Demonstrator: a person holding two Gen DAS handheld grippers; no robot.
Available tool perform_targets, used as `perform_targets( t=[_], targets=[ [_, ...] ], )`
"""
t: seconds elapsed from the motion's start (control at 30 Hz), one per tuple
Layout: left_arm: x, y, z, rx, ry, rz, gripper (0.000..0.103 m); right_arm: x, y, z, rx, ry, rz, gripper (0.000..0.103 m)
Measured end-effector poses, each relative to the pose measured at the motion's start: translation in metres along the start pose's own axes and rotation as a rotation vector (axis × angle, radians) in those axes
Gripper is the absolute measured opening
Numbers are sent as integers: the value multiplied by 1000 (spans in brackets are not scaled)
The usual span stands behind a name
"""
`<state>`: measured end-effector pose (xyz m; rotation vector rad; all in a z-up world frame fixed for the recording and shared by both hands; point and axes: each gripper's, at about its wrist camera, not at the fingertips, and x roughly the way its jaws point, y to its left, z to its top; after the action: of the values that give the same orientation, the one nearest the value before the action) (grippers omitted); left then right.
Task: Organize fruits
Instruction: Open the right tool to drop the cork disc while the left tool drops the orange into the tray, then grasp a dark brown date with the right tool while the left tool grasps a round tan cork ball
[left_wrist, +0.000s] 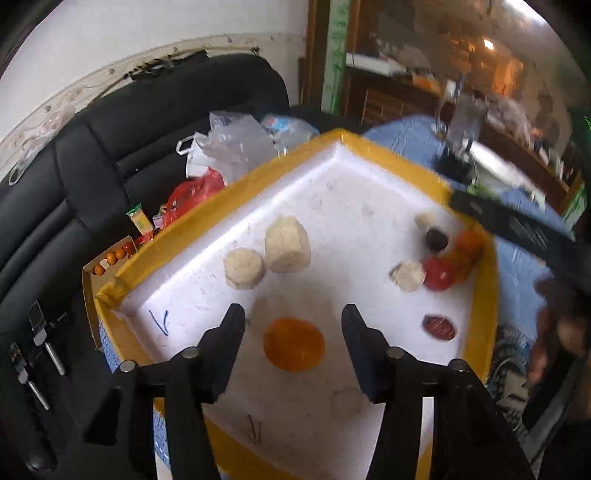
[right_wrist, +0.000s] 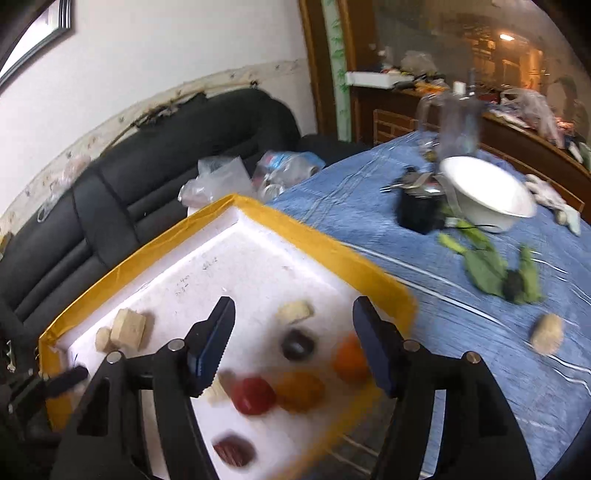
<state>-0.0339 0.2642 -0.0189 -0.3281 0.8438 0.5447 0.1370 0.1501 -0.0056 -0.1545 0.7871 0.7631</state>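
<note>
The left gripper (left_wrist: 293, 314) is hovering over the foam tray (left_wrist: 207, 206) with its jaws wide and empty, an orange (left_wrist: 294, 344) lying between and just below them. The right gripper (right_wrist: 293, 314) is hanging over the tray's other side, jaws likewise wide and holding nothing, above a cluster: a red fruit (right_wrist: 254, 395), a dark fruit (right_wrist: 297, 344), two more orange fruits (right_wrist: 299, 390) and a dark red one (right_wrist: 233, 450). Pale corn pieces (left_wrist: 286, 244) are sitting near the tray's middle, and one more (right_wrist: 547, 333) is lying out on the blue surface (right_wrist: 461, 295).

The right view is smearing, which suggests fast motion; closing now could clip the packed fruits and send them rolling, perhaps over the low rim. The orange could likewise squirt sideways if the left jaws are closing off-centre.

Pen marks like a "V" (left_wrist: 159, 322) are showing on the foam; other scribbles are unreadable.
</note>
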Motion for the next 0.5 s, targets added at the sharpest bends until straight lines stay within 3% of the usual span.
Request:
perform_targets(
  t=[0.17, 0.27, 0.5],
  targets=[
    [-18, -12, 1, -53, -58, -35, 78, -68, -48, -32, 73, -71, -74, 73],
    [-27, -40, -1, -8, -71, -68, 78, -107, -85, -61, 131, -97, -142, 79],
    [-38, -133, -20, 210, -70, -194, 78, -181, -206, -133, 347, -95, -363, 80]
  ],
)
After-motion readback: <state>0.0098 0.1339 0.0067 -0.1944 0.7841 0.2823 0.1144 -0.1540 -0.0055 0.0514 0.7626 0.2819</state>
